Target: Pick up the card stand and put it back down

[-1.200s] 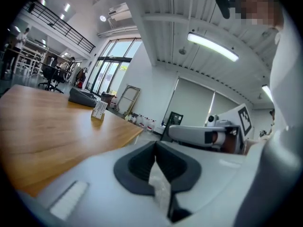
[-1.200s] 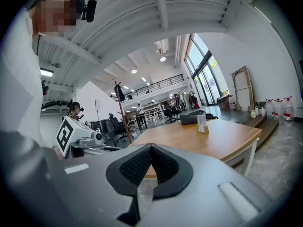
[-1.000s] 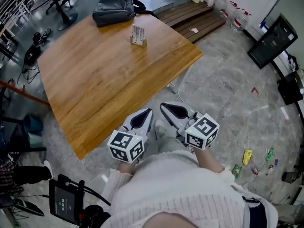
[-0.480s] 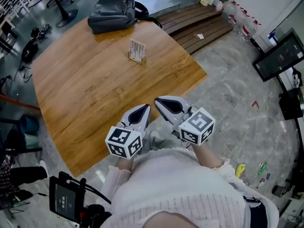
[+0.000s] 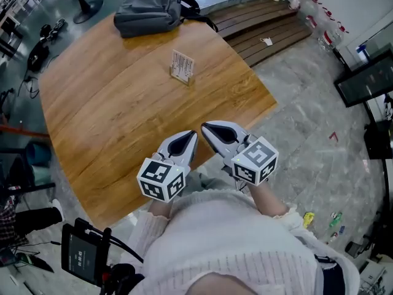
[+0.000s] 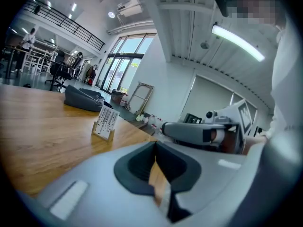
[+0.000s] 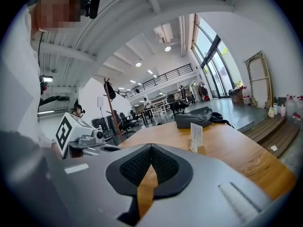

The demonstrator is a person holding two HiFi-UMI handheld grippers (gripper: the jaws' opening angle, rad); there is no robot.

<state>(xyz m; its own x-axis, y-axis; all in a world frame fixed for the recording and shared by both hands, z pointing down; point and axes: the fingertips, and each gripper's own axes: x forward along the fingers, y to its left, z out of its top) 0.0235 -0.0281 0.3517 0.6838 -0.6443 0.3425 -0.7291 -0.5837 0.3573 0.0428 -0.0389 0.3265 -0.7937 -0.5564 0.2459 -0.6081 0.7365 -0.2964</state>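
My left gripper [image 6: 155, 144] has its jaws together, the dark pads meeting at the tips with nothing between them. My right gripper [image 7: 151, 146] is the same: jaws pressed together and empty. In the head view I hold both close in front of my body, side by side, tips nearly touching and pointing forward over the near edge of the worktop [image 5: 116, 121]. Each marker cube sits just ahead of my white sleeves.

The card stand [image 5: 182, 67] stands upright on the worktop, well apart from both grippers, toward the far side. It is a small wooden base with a white printed card set in it. Beyond it, at the far corner of the worktop, lies a dark bag [image 5: 147, 8], apart from the stand. Past the worktop's right edge are wooden steps [image 5: 264, 26] on a grey floor [image 5: 307, 140], and a dark screen [image 5: 367, 80] stands farther right.
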